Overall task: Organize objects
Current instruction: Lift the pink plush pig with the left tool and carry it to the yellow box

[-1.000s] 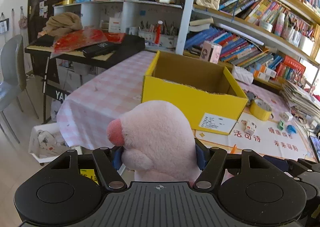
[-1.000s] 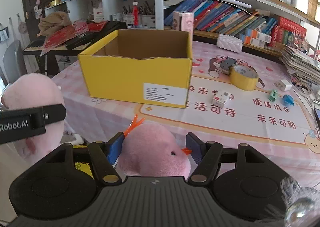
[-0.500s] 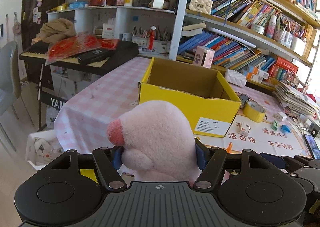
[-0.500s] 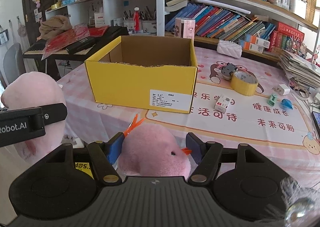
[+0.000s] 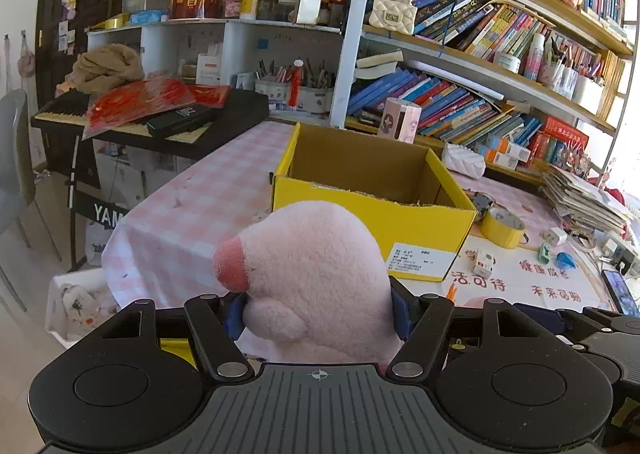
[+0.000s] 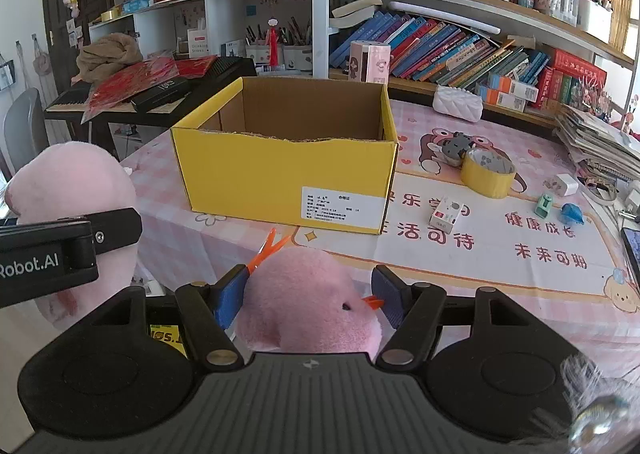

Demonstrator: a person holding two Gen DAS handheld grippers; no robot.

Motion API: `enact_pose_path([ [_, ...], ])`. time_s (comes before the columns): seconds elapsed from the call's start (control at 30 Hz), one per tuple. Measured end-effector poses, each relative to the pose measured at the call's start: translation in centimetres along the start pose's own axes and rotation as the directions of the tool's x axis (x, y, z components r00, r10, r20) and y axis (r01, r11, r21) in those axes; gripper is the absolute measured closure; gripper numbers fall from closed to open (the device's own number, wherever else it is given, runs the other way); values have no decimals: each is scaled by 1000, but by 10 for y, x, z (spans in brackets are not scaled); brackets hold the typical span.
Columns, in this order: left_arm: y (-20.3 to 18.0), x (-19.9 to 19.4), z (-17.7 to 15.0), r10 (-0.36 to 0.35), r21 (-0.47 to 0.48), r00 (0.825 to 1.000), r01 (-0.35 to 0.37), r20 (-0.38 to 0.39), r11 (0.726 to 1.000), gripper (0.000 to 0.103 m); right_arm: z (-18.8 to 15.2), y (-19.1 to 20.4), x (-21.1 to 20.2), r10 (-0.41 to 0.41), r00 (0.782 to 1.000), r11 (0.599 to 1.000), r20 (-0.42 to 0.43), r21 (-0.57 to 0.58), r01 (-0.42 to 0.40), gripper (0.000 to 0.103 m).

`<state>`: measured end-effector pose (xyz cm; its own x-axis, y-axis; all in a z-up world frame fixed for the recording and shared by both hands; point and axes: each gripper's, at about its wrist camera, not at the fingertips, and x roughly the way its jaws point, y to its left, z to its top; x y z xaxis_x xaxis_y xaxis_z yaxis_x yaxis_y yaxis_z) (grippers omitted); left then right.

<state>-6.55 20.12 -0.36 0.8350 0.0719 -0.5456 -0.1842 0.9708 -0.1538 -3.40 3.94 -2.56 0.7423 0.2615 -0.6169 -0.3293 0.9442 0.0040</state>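
Observation:
A big pale pink plush toy [image 5: 316, 274] with a red snout sits between the blue pads of my left gripper [image 5: 318, 314], which is shut on it. My right gripper [image 6: 308, 294] is shut on a smaller pink plush bird [image 6: 304, 306] with an orange beak and orange feet. Both are held in front of the table's near edge. An open yellow cardboard box [image 6: 280, 182] stands empty on the pink tablecloth beyond them, also seen from the left as the box [image 5: 376, 222]. The left gripper's plush [image 6: 72, 182] shows at the left edge of the right wrist view.
Right of the box lie a yellow tape roll [image 6: 486, 174], a small white carton [image 6: 446, 216], a white charger [image 6: 562, 184] and small blue-green items. A phone [image 5: 618, 288] lies at the right edge. Bookshelves [image 6: 460, 42] stand behind, a keyboard piano [image 5: 152, 122] and a chair [image 5: 16, 174] to the left.
Both grippers keep their hold on the plush toys. The views have shifted only slightly and nothing on the table has moved.

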Motion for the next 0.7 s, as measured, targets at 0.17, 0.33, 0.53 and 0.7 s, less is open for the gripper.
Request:
enact_pose_path([
  [0.17, -1, 4, 6, -7, 2, 1000, 7, 16, 1000, 36, 8, 0, 4, -12, 1000, 1000, 3, -8, 12, 37],
  [0.33, -5, 12, 21, -8, 22, 999, 7, 53, 1000, 36, 24, -6, 14, -14, 1000, 1000, 1, 8, 14, 37],
  [0.53, -16, 29, 47, -24, 77, 994, 16, 108, 997, 36, 58, -17, 30, -14, 999, 999, 41, 47, 12, 37],
  [0.7, -24, 50, 73, -26, 112, 987, 8, 159, 994, 36, 94, -20, 53, -74, 989, 997, 125, 25, 71, 37],
])
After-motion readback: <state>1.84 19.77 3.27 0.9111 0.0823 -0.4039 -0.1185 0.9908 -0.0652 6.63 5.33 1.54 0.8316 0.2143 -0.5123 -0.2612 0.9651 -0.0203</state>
